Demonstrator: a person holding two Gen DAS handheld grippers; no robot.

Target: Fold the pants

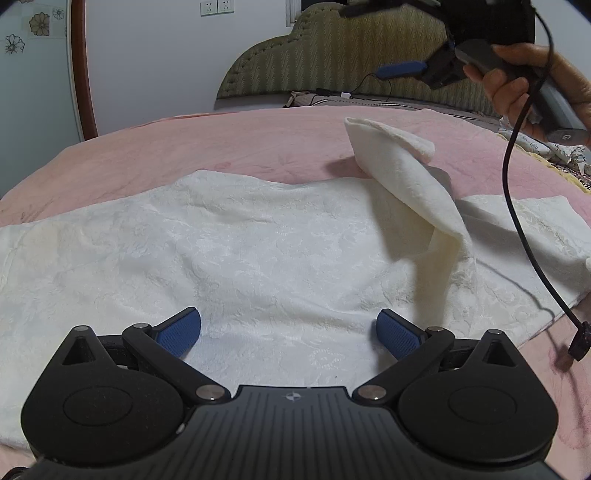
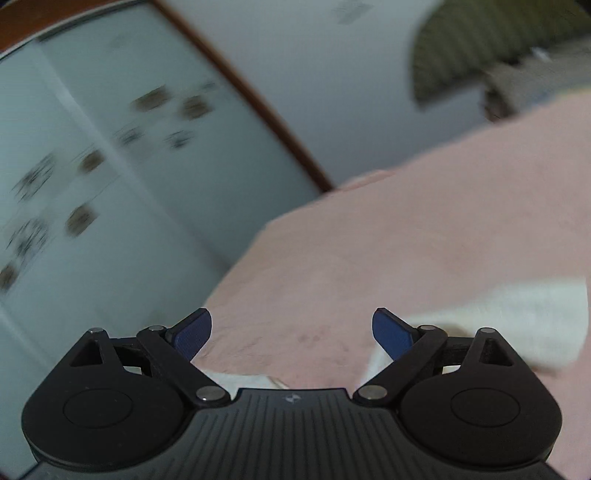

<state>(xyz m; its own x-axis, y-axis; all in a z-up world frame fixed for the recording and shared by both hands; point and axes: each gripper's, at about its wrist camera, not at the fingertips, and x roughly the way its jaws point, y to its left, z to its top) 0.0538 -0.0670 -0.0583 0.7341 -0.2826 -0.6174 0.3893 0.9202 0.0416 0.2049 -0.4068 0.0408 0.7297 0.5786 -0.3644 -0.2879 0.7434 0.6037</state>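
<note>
1. Left gripper (image 1: 289, 334): jaws wide apart, nothing between them, low over the near part of the pants (image 1: 229, 251).
2. Pants: white textured fabric, spread flat across the pink bed cover (image 1: 236, 144), running left to right in the left wrist view.
3. One pant leg end (image 1: 402, 162) is folded up and over on the right side, sagging in a loose arch above the rest of the fabric.
4. Right gripper (image 2: 291, 332): jaws wide apart, nothing held. In the left wrist view it sits up top right, in the person's right hand (image 1: 524, 85), well above the bed.
5. Right wrist view is motion-blurred; a blurred patch of the white pants shows at its right edge.
6. Black cable (image 1: 517, 206) hangs from the right gripper across the pants.
7. Padded headboard (image 1: 332, 55) behind the bed; wall sockets (image 1: 218, 6) above it.
</note>
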